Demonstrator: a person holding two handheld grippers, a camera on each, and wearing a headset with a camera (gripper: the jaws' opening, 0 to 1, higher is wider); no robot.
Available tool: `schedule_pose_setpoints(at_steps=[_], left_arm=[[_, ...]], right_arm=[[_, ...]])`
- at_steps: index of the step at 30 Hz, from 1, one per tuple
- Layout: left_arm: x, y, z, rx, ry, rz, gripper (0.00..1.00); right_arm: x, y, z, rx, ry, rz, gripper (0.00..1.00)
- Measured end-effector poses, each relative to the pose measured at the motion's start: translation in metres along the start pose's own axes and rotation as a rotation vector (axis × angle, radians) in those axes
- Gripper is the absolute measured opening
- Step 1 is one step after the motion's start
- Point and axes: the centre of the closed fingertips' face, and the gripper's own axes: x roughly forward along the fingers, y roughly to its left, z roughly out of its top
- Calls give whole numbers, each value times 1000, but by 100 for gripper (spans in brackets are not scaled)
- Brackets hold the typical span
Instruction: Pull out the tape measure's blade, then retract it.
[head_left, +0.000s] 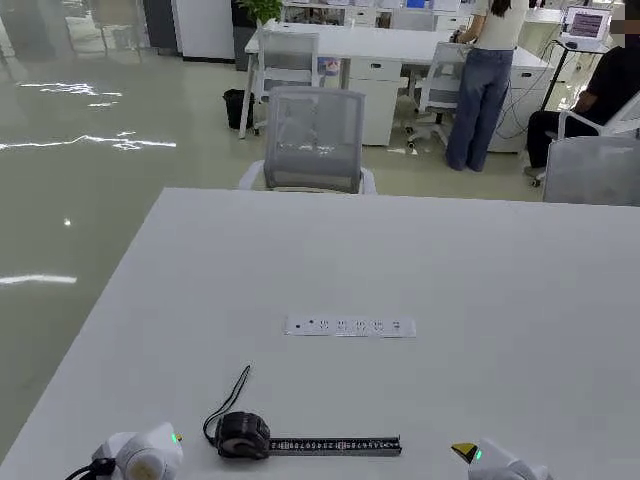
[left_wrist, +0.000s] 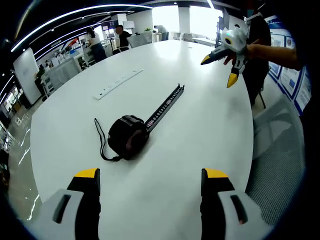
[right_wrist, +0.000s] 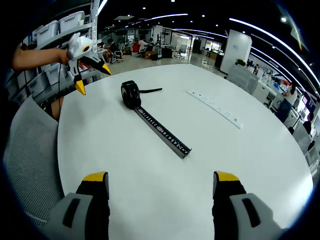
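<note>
Lying between left tool (left_wrist: 151, 173), right tool (right_wrist: 161, 176): tape measure (head_left: 243, 435).

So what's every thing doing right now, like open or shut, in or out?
Tape measure: on the table, not held.
Blade: pulled out, lying flat.
Left gripper: fingers open, empty.
Right gripper: fingers open, empty.
Power strip: nothing plugged in.

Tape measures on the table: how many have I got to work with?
1. The tape measure lies near the front edge of the table, blade partly out, between the left gripper and the right gripper.
</note>
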Motion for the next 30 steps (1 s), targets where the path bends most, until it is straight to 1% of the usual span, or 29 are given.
schedule_pose_setpoints(at_steps=[3,4,6,9,14,19,21,23,25,28,30], left_arm=[[-3,-6,3,-35,-27,13,81],[-5,-8,5,-44,-41,20,82],[-7,-10,7,-58,-62,37,83],[-11,-12,12,-79,-92,66,87],[-19,-18,18,-110,-123,95,90],[-23,-26,18,-117,-124,102,91],[-23,-28,18,-128,-132,108,92],[-23,-32,17,-138,-140,111,93],[-24,-37,15,-141,-138,112,93],[-26,-40,12,-146,-138,118,94],[-28,-41,12,-158,-140,125,95]], right_arm=[[-6,1,1,19,-7,-28,87],[-10,2,2,15,-4,-36,86],[-12,1,-1,34,4,-56,86],[-16,6,-1,70,-13,-60,89],[-21,12,0,68,-18,-79,91],[-23,19,1,77,-29,-88,92],[-24,23,3,79,-35,-89,92],[-24,28,4,80,-40,-86,93],[-24,31,5,80,-43,-86,93],[-27,34,8,92,-55,-91,93],[-29,36,11,98,-64,-92,93]])
